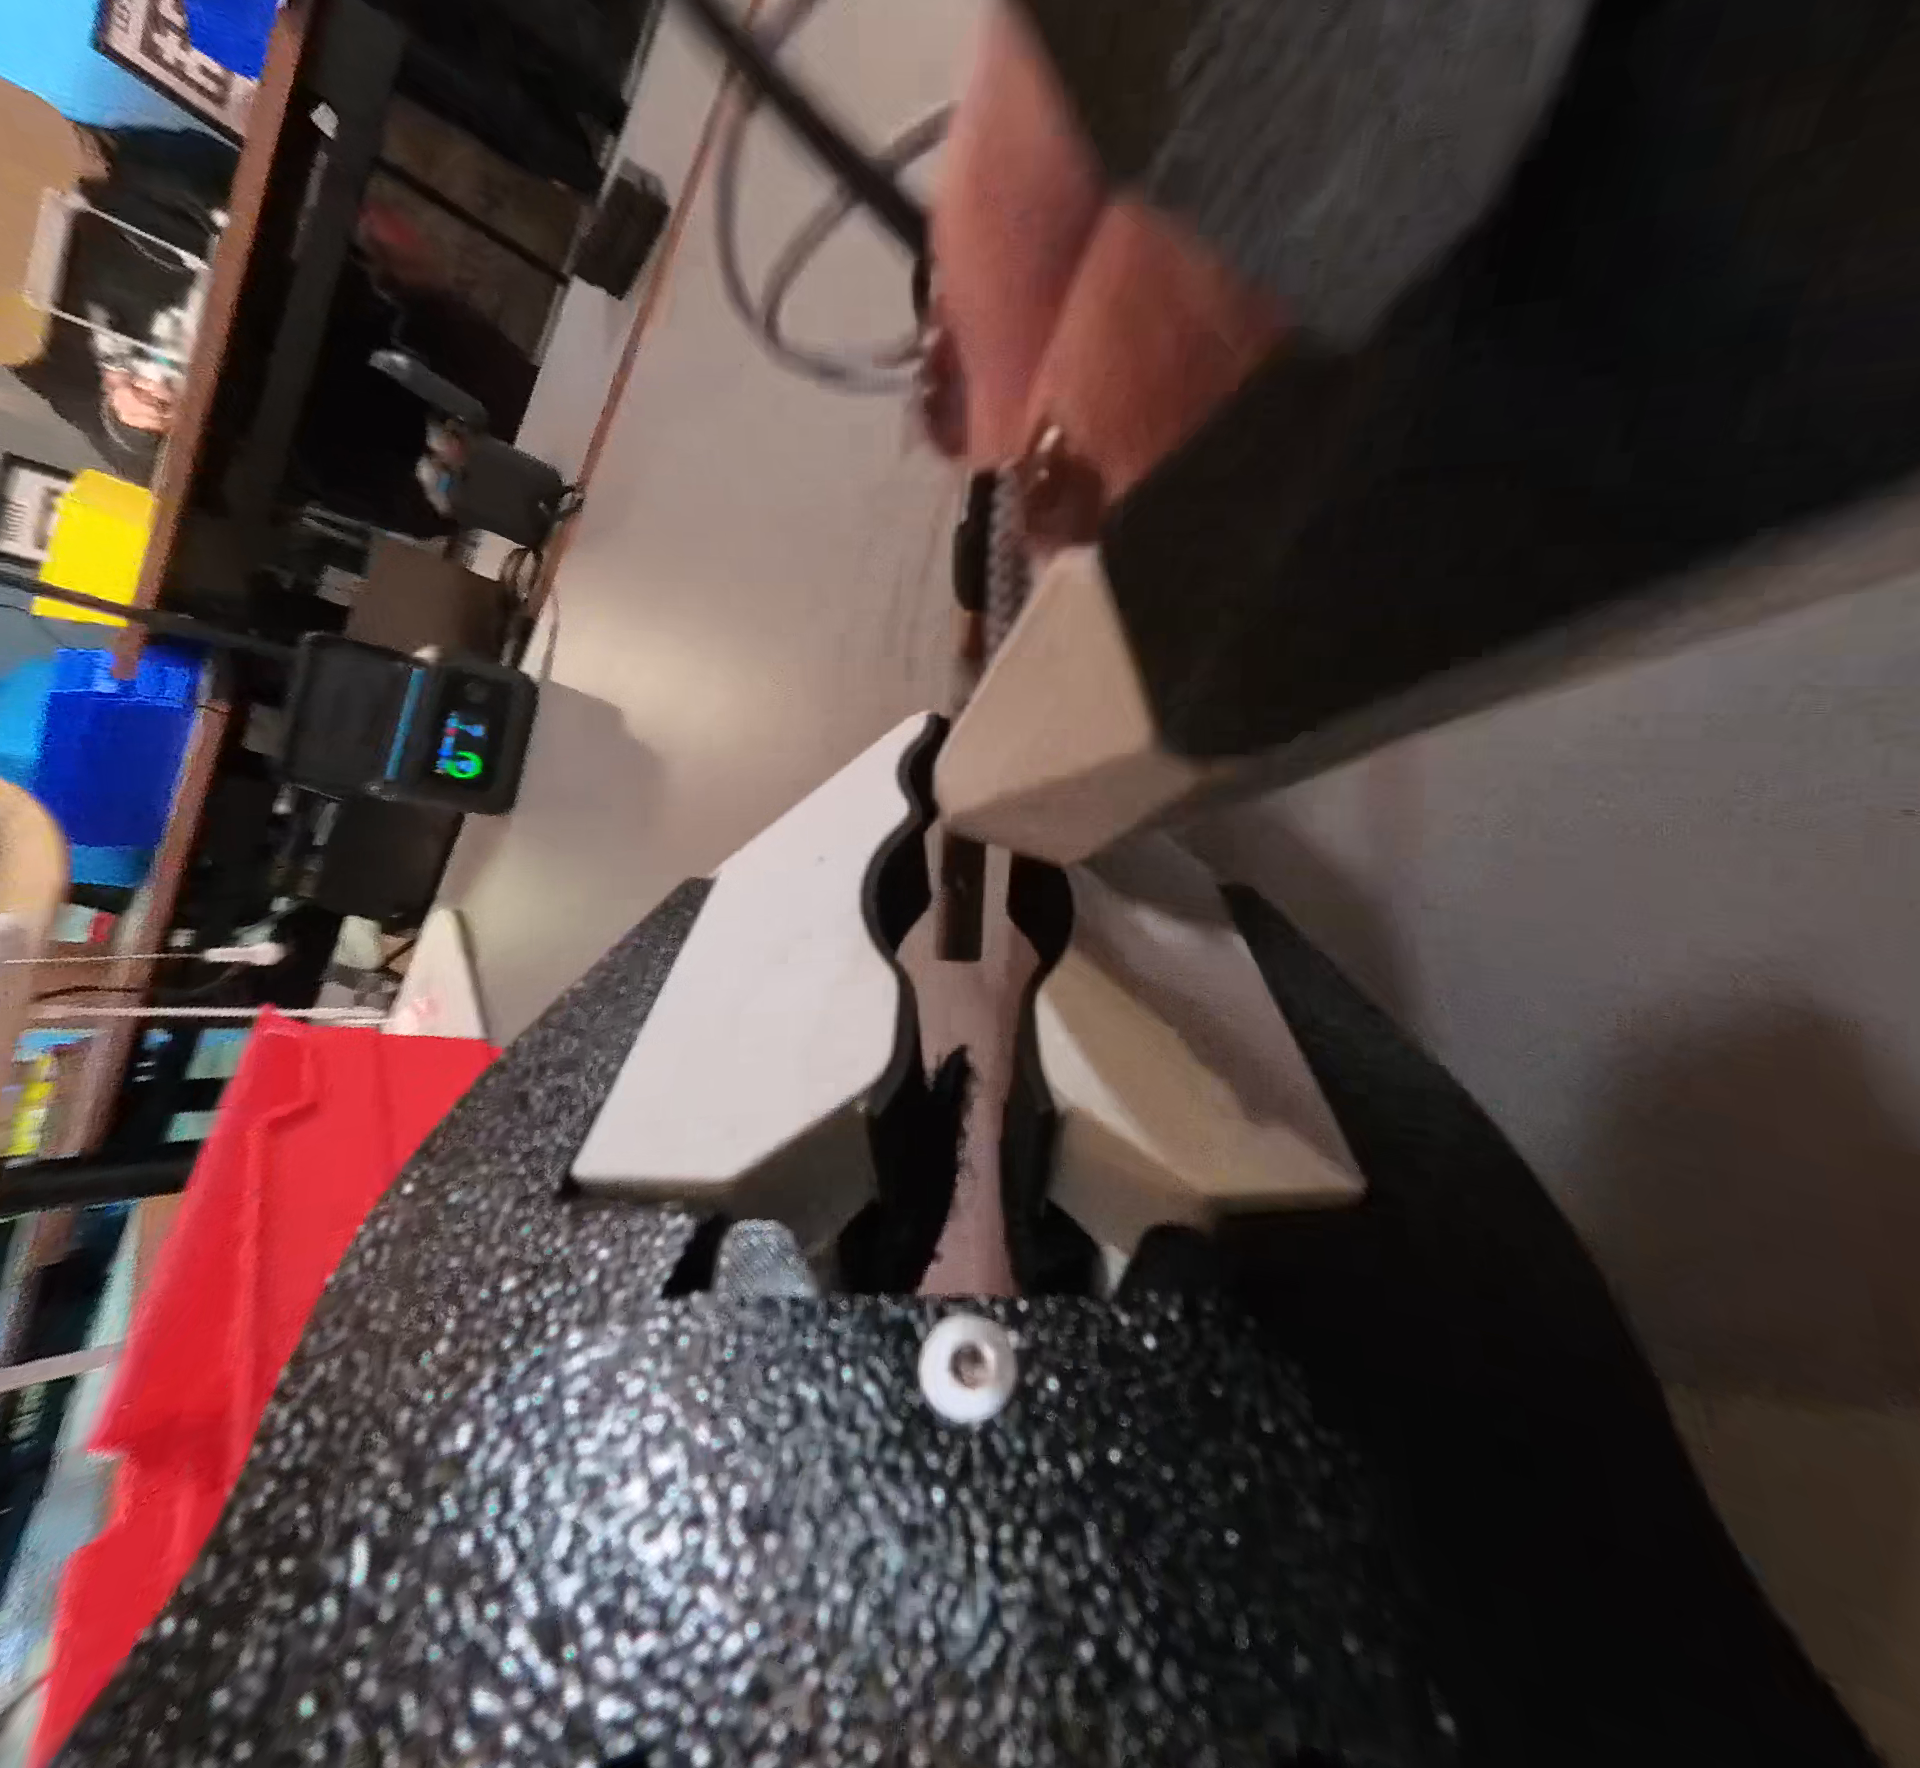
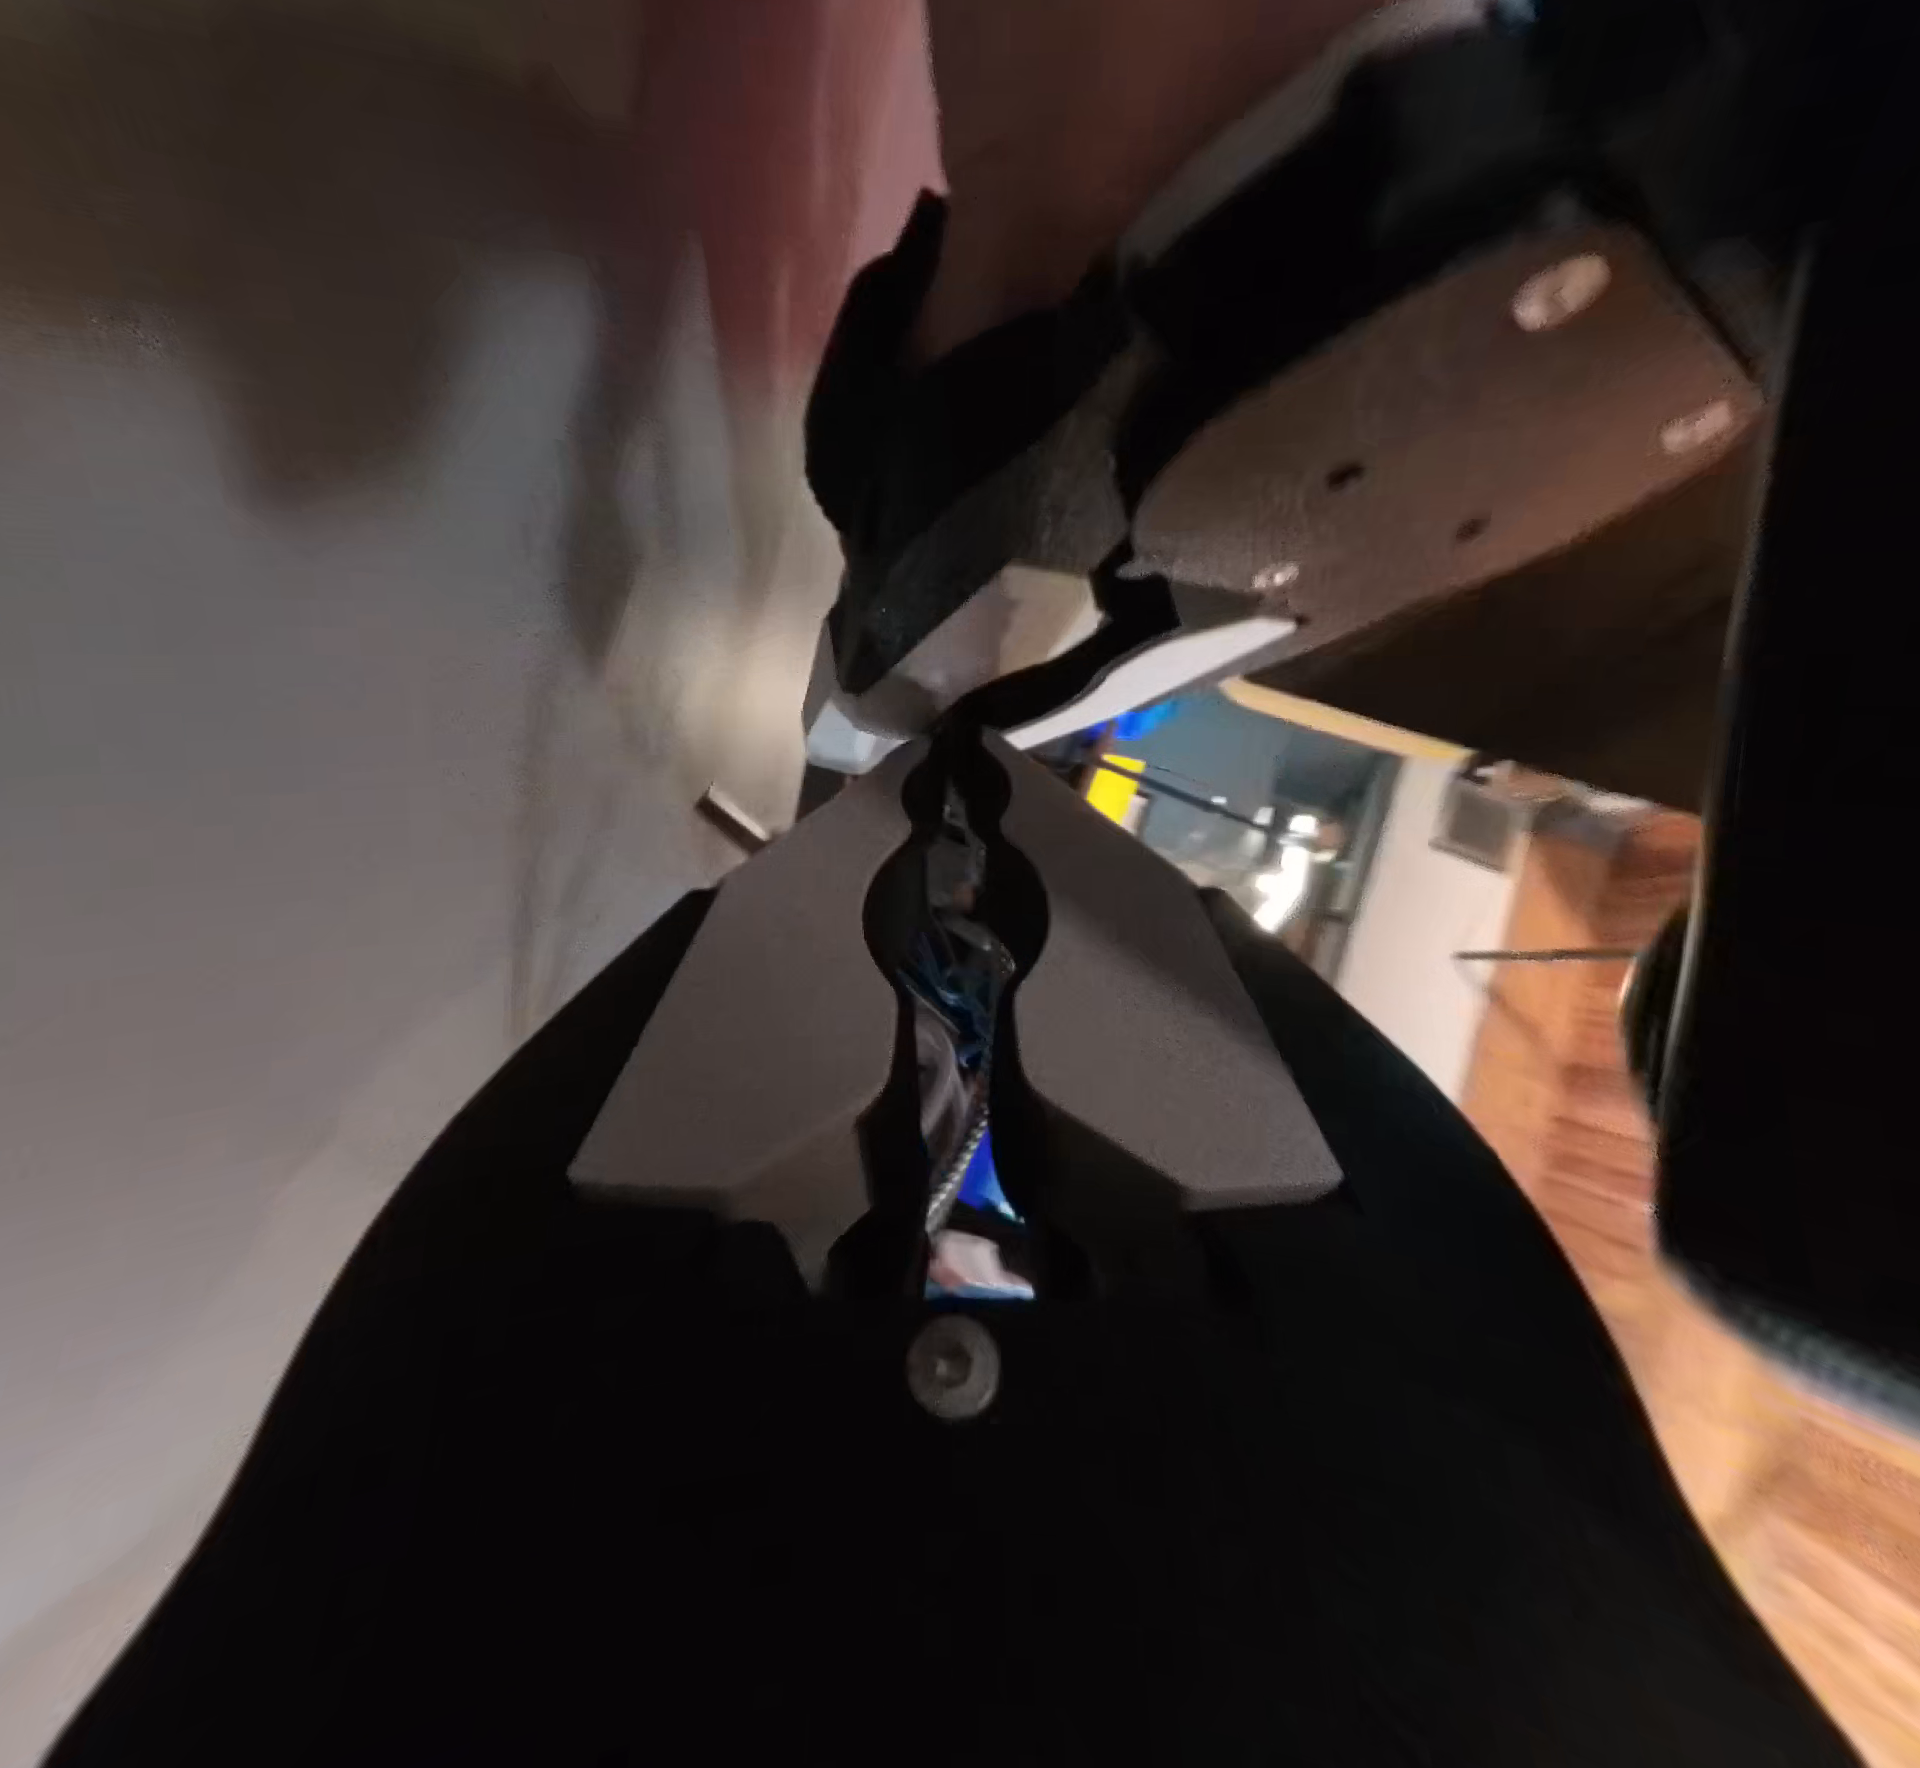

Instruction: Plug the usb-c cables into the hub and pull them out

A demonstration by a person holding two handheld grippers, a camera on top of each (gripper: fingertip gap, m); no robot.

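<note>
The left gripper [image 1: 951,783] has its fingers nearly together, with a thin dark part, seemingly a plug [image 1: 958,897], pinched between them. The right gripper [image 1: 1049,731] meets it tip to tip from the far right. In the right wrist view the right gripper [image 2: 961,762] is also almost closed on a dark connector [image 2: 951,861], with braided cable [image 2: 951,1188] running back through the gap. Grey cable loops [image 1: 821,264] lie far off on the white table [image 1: 727,575]. The hub cannot be made out.
</note>
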